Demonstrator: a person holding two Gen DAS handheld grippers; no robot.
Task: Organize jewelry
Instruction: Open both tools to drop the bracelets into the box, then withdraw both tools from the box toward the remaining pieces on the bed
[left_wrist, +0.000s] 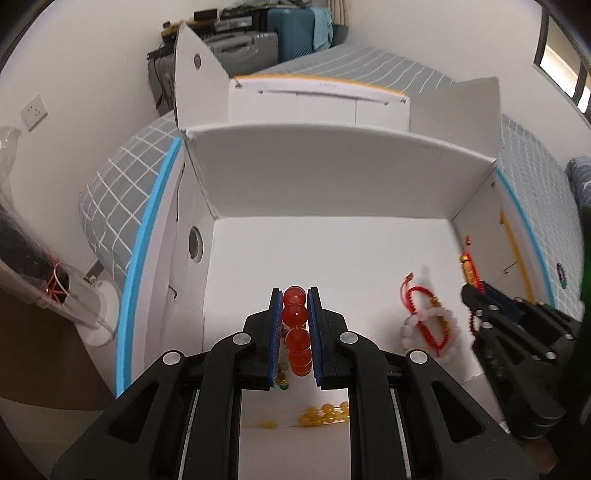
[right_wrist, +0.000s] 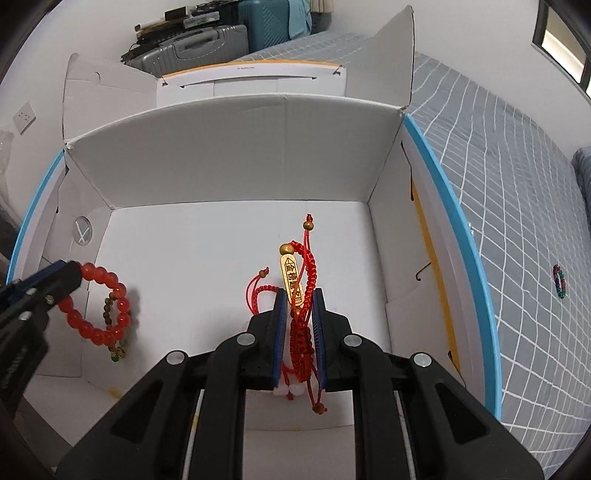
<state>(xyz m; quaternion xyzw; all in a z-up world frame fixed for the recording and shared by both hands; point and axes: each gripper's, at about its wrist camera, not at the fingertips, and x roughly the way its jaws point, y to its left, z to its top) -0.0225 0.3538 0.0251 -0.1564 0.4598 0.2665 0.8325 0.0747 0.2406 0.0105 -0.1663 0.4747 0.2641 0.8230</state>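
1. I see the grey grid-patterned bed cover (right_wrist: 498, 177) lying around the open white cardboard box (right_wrist: 229, 147).
2. My left tongs (left_wrist: 294, 295) are pinching the red glass-bead bracelet (left_wrist: 295, 314) above the box floor, left side.
3. My right tongs (right_wrist: 298, 295) are pinching the red braided cord bracelet with its gold inscribed tube charm (right_wrist: 293, 280), near the middle.
4. A yellow bead strand (left_wrist: 325, 411) lies on the floor below the left tongs.
5. A small multicoloured bead ring (right_wrist: 559, 280) rests on the cover, outside the box.
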